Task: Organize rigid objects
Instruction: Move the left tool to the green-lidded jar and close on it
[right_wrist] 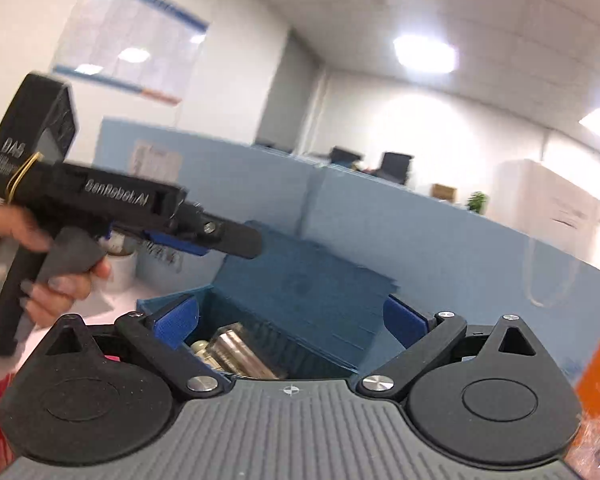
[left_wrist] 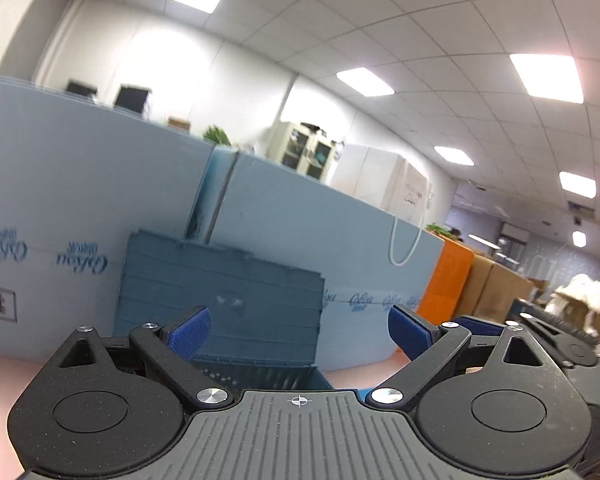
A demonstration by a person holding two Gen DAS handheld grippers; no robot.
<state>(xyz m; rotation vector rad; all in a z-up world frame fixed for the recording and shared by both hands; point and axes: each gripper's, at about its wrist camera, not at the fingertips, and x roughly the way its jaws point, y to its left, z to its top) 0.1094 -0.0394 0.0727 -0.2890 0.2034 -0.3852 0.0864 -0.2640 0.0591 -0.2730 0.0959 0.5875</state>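
The blue crate [right_wrist: 300, 300] stands on the pink worktop [left_wrist: 4, 376] with its lid lifted and leaning back against the light blue foam wall [left_wrist: 300, 216] behind it. Inside the crate, in the right wrist view, lie some rigid objects: a shiny metal cylinder [right_wrist: 236, 346] and, just beside it on the left, a small cream-coloured piece [right_wrist: 200, 347]. Both are partly hidden by the hand-held gripper body, so I cannot tell what they are exactly.

The right hand-held gripper [right_wrist: 292, 322] hangs over the open crate, a little in front of it, and points slightly downwards. Its two blue fingertips are spread wide, and nothing is between them; the metal cylinder lies below and behind the left fingertip [right_wrist: 178, 322], not touched by it.

The left hand-held gripper [left_wrist: 299, 332] is also spread wide and empty. In its own view the crate is directly ahead, with the ribbed lid [left_wrist: 220, 292] filling the space between the two blue pads, and a part of the crate's inner wall shows just under them. In the right wrist view the same tool appears from the side, at the left of the crate and higher than its rim, held by a person's hand [right_wrist: 40, 264] around the grey handle.

Farther out, an orange panel [left_wrist: 444, 280] and brown cardboard boxes [left_wrist: 496, 292] stand at the right of the foam wall.
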